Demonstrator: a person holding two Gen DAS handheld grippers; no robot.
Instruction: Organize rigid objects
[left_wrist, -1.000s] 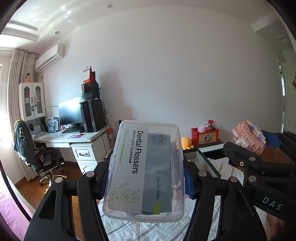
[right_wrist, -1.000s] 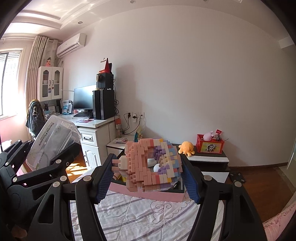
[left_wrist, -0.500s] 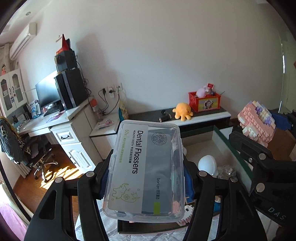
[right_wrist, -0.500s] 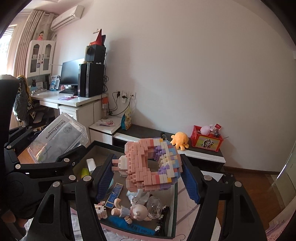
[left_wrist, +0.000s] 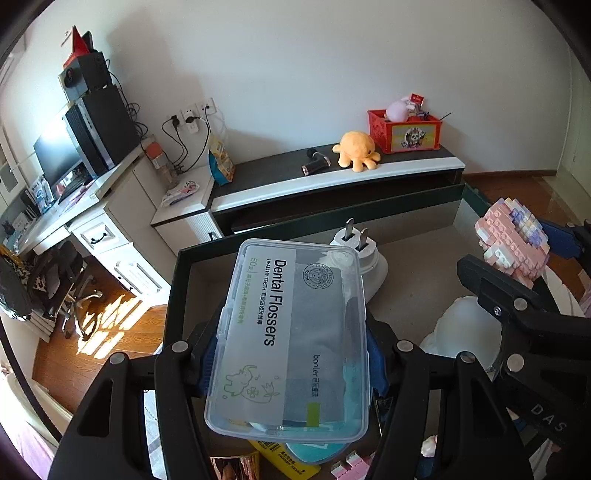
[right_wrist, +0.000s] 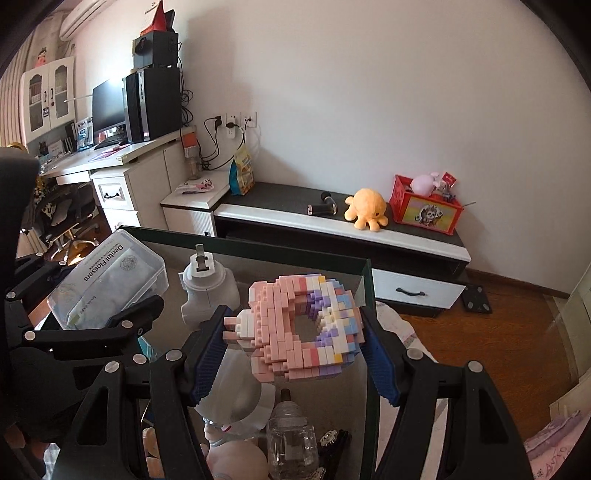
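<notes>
Left tongs (left_wrist: 291, 354) grip a clear flosser box (left_wrist: 291, 332) – white label, grey pack inside; right tongs (right_wrist: 295, 347) clamp a pink-and-pastel brick ring (right_wrist: 303, 328) – both above the dark bin (right_wrist: 365, 295).

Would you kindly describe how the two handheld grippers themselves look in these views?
Both the left gripper and right gripper are matte black angular frames with silver screw heads and ribbed blue pads. White letters "DAS" mark the right one's side. No cables or sleeves show.
</notes>
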